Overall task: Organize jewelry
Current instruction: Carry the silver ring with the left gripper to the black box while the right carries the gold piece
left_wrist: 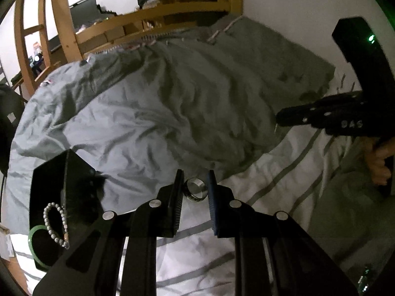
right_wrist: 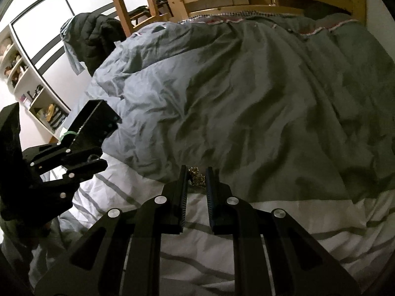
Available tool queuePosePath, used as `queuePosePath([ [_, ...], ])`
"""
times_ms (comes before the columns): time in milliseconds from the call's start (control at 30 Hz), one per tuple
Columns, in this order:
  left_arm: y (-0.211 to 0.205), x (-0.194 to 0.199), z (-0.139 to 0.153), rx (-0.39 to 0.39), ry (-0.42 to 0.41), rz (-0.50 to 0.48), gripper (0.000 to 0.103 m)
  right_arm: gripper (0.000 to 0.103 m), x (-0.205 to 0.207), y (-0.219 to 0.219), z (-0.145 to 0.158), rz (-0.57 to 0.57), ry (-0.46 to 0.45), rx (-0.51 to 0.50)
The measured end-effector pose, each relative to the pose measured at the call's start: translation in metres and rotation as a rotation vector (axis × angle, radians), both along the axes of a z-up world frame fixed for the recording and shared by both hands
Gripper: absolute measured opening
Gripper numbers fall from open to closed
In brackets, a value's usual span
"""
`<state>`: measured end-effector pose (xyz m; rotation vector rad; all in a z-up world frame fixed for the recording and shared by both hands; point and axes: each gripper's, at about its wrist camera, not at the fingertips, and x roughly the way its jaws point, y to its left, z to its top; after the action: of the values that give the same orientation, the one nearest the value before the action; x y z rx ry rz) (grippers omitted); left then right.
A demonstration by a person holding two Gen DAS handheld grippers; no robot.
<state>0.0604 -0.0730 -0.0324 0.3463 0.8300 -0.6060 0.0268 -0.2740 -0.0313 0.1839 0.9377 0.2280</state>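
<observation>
My left gripper (left_wrist: 195,182) is shut on a silver metal ring (left_wrist: 196,189), held between its pads above the bed. To its left stands a black jewelry box (left_wrist: 76,172), lid up, with a white bead bracelet (left_wrist: 55,224) and a green bangle (left_wrist: 33,243) in it. My right gripper (right_wrist: 196,176) is shut on a bunched gold chain (right_wrist: 196,178) above the bed. The right gripper shows in the left wrist view (left_wrist: 284,119). The left gripper (right_wrist: 97,160) and the box (right_wrist: 95,123) show at the left of the right wrist view.
A rumpled grey duvet (left_wrist: 160,103) covers most of the bed, with a white striped sheet (left_wrist: 271,172) at the near side. A wooden bed frame (left_wrist: 64,24) stands behind. A dark jacket (right_wrist: 96,34) and white shelves (right_wrist: 27,86) are at the left.
</observation>
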Motion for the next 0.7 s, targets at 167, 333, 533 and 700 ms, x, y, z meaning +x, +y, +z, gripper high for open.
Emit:
queuePosePath([
  [167,0.016,-0.007,0.017,-0.032,-0.019,0.035,0.018,0.015,-0.005,0.017,0.012,0.023,-0.012,-0.036],
  [333,0.034,-0.008,0.027,-0.041,-0.029,0.069,0.018,0.015,-0.003,0.038,0.023,0.047,-0.015,-0.063],
  [533,0.057,-0.002,0.04,-0.093,-0.038,0.093,0.018,0.015,0.008,0.067,0.039,0.084,-0.027,-0.092],
  [700,0.08,0.007,0.044,-0.104,-0.023,0.141,0.018,0.015,0.021,0.094,0.048,0.123,-0.03,-0.12],
])
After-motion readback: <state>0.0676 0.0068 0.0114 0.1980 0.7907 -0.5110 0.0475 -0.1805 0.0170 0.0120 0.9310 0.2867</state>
